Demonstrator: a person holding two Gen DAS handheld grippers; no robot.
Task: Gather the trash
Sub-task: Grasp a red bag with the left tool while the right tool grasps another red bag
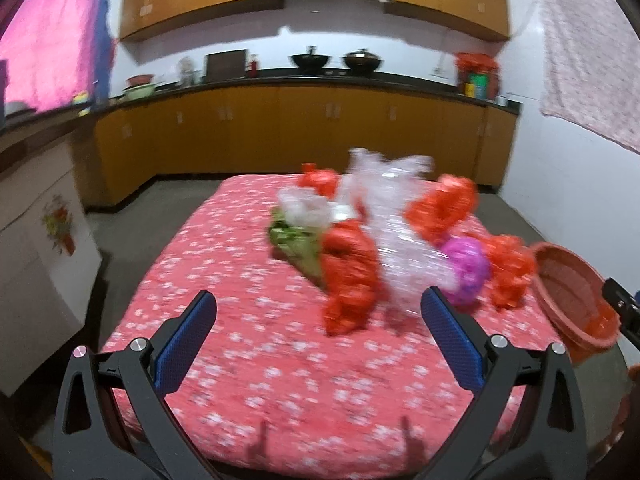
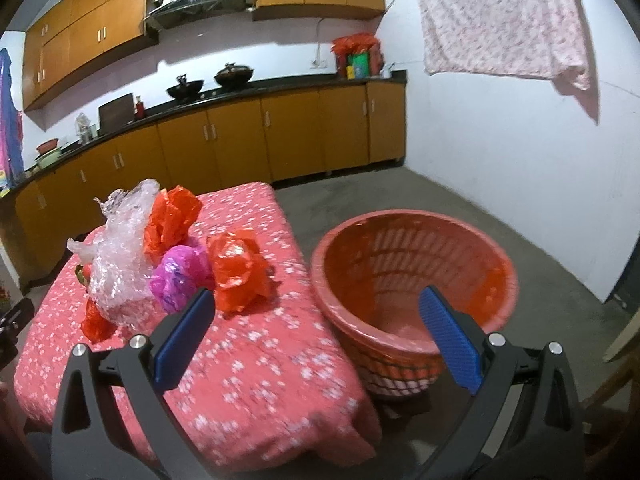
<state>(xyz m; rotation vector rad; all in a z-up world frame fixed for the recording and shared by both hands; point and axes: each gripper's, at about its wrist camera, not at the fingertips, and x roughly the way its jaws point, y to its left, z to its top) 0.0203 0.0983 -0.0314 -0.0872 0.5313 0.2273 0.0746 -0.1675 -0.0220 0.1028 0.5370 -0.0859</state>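
Left claw (image 1: pixel 318 316) spread wide and empty, aimed at crumpled plastic bags (image 1: pixel 384 240) heaped just ahead on the desk (image 1: pixel 248 340); right claw (image 2: pixel 316 316) likewise agape, nothing held, squared toward the red basket (image 2: pixel 408 224) ahead-right, probably staged as bin.

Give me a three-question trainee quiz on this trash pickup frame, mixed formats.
1. True or false: the left gripper is shut on a red plastic bag.
2. Multiple choice: the red laundry-style basket stands A) on the flowered tablecloth, B) off the table edge on the right gripper's side, C) on the kitchen counter.
3. Fill in: the small crumpled bag between the bubble wrap and the nearest red bag is ____ in colour.

Key: 1 false, both grippers are open and empty; 2 B; 3 purple.
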